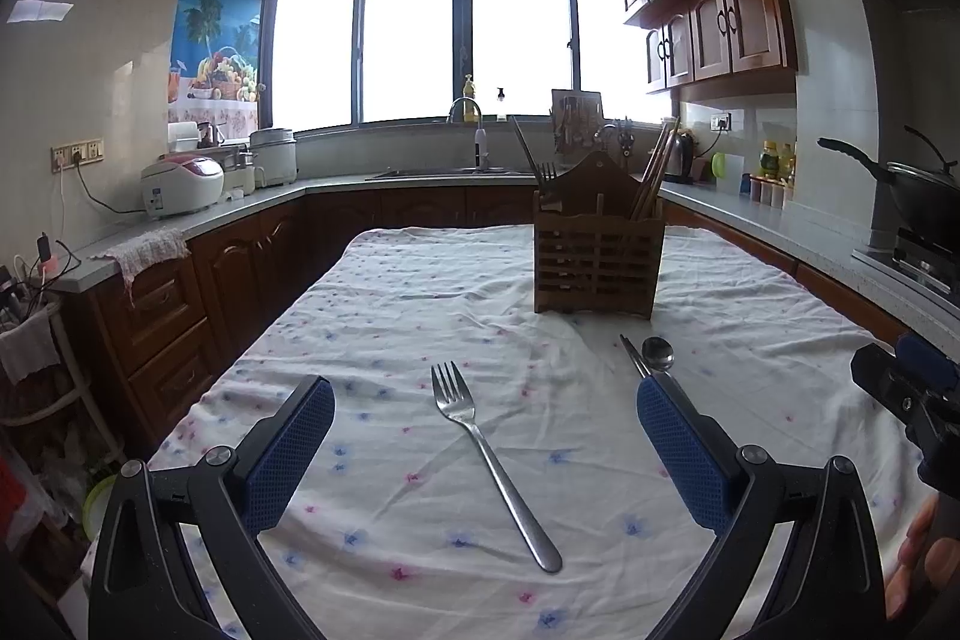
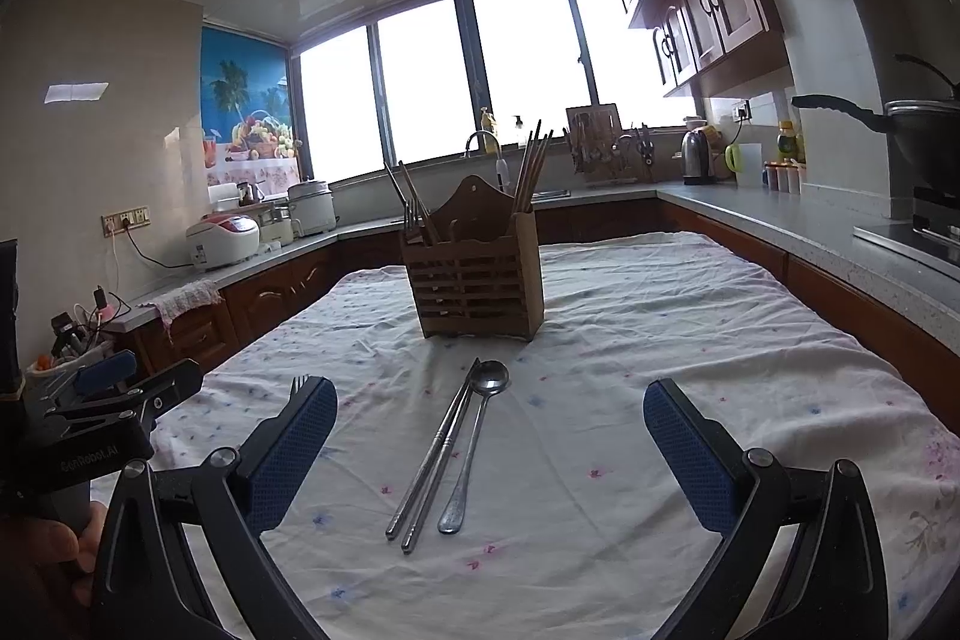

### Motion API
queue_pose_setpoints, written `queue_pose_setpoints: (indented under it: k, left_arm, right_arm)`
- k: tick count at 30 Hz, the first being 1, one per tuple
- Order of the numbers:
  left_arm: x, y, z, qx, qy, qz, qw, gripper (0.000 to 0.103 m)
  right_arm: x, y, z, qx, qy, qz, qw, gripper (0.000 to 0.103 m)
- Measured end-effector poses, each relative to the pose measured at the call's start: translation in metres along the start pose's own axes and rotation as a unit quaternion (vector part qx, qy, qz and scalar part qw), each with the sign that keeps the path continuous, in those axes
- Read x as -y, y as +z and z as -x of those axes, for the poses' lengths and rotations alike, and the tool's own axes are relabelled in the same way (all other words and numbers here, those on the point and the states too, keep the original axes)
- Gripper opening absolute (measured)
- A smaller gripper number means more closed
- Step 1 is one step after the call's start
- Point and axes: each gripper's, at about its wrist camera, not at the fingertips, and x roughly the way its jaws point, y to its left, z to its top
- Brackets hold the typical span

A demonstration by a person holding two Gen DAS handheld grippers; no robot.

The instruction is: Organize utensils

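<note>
Jaws wide, fork between left pair, spoon between right.

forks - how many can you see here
2. One fork lies loose on the tablecloth between the left gripper's open fingers. Another fork stands in the wooden holder's left compartment. More may be hidden inside.
</note>
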Motion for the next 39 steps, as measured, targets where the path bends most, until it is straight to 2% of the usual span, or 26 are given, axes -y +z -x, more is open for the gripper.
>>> queue_pose_setpoints:
  k: [39]
  left_arm:
    - [0.0021,0.0004,0.0006,0.001,0.004,0.003,1.0000,0.102]
  right_arm:
    - [-0.0011,0.0015,-0.0002,0.000,0.004,-0.002,1.000,0.103]
